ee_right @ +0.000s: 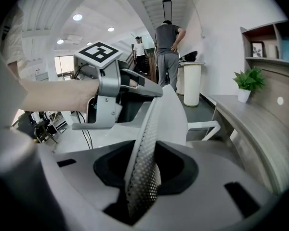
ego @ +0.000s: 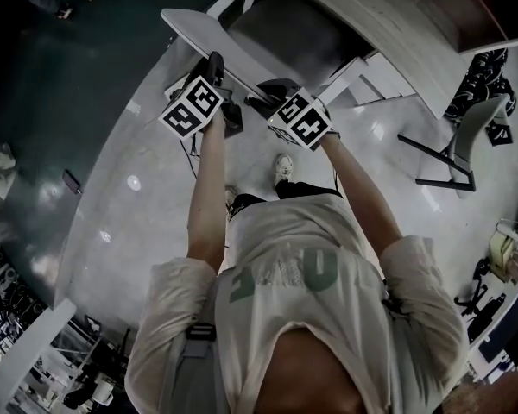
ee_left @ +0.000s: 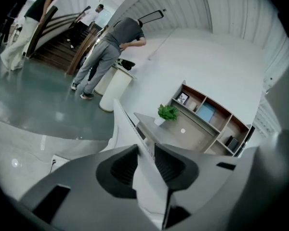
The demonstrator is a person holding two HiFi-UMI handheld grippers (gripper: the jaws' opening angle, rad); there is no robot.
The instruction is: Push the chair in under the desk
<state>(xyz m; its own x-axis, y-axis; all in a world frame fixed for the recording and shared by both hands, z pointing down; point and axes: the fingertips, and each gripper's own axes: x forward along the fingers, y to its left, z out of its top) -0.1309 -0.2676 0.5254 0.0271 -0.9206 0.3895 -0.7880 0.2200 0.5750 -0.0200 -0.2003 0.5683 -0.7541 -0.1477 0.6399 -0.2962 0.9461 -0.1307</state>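
Chair [ego: 198, 31] stands just short of the desk [ego: 363, 11] in the head view, its dark seat partly beneath the desktop and its white backrest turned toward the person. Both arms reach forward to the top edge of that backrest. The left gripper [ego: 214, 65] and the right gripper [ego: 272, 103] sit side by side on it, close together.

Looking through the left gripper view, the left gripper [ee_left: 145, 163] has its dark pads closed onto the thin backrest edge. The chair [ee_left: 125, 123] runs straight out between the jaws. The desk [ee_left: 183, 134] lies beyond, with a small potted plant [ee_left: 167, 112] on it.

From the right gripper view, the right gripper [ee_right: 145, 167] pinches the perforated edge of the chair [ee_right: 169, 114], which rises between the pads. The left gripper [ee_right: 135, 83] grips the same edge a little farther along. The desk [ee_right: 260, 124] lies to the right of the chair.
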